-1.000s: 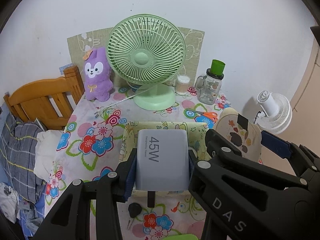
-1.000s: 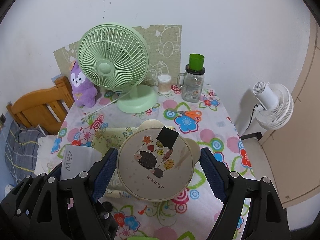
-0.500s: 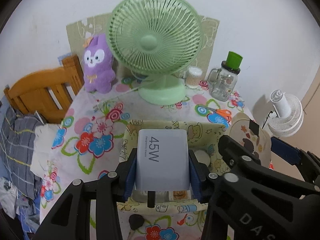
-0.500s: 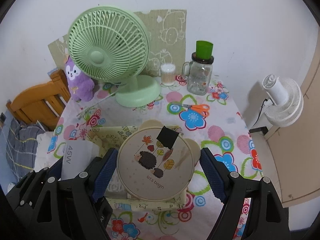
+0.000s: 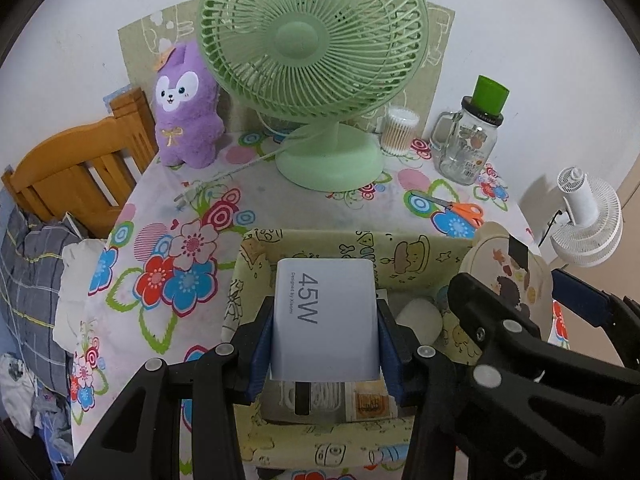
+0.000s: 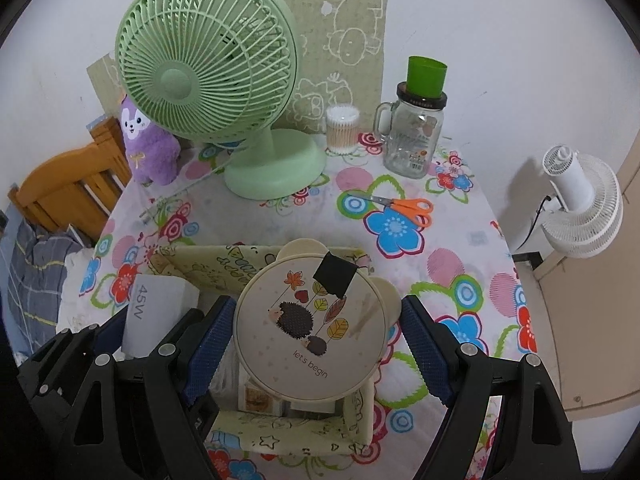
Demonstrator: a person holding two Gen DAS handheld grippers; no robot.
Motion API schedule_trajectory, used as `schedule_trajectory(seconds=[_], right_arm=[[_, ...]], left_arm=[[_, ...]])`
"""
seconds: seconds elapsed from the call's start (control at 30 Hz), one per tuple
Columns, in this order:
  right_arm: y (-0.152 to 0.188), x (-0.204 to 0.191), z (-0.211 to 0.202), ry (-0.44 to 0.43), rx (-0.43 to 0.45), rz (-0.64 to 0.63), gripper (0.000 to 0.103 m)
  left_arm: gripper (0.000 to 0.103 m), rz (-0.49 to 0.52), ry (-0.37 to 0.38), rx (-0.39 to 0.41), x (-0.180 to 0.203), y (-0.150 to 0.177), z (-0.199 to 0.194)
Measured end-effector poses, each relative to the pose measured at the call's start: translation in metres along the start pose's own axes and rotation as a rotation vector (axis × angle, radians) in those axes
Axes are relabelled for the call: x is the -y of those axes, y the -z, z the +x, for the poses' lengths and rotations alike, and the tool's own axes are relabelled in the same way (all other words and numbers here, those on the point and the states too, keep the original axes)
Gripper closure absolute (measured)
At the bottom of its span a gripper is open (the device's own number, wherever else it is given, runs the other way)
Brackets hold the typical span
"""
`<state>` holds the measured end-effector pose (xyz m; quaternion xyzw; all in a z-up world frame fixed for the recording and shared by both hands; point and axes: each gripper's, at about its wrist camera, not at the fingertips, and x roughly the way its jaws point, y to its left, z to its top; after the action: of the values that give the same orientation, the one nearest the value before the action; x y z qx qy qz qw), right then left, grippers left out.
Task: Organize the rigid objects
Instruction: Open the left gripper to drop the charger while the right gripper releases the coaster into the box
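- Now both loads hang right over the fabric bin [image 5: 400,248], the landmark for this drop.
- Left gripper [image 5: 325,344] has its pads clamped on the white charger [image 5: 325,316], above the bin's left half, plug prong pointing back toward the camera.
- Right gripper [image 6: 316,344] is spread wide, holding the round hedgehog tin [image 6: 310,328] above the bin's right side.
- Straight down looks like the move; neither hand seems nearer than the other.
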<state>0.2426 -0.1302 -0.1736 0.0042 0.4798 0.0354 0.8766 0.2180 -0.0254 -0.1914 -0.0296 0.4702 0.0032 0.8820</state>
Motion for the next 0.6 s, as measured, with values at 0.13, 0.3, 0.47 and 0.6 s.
schedule_trajectory(seconds=[0.13,0.3,0.47,0.6], right_arm=[[-0.001,0.001,0.008,0.000,-0.015,-0.006,0.019],[-0.003,0.003,0.019,0.002,-0.030,-0.009,0.019],[-0.005,0.002,0.027,-0.008,-0.036,-0.010,0.019],[-0.008,0.000,0.033,-0.020,-0.041,-0.005,0.019]], left_arm=[[0.055,0.008,-0.002,-0.021,0.003,-0.002,0.011],[0.055,0.015,0.001,-0.039,0.004,-0.004,0.021],[0.054,0.026,-0.009,-0.034,0.004,-0.006,0.026],[0.045,0.058,-0.025,-0.012,0.006,-0.008,0.023]])
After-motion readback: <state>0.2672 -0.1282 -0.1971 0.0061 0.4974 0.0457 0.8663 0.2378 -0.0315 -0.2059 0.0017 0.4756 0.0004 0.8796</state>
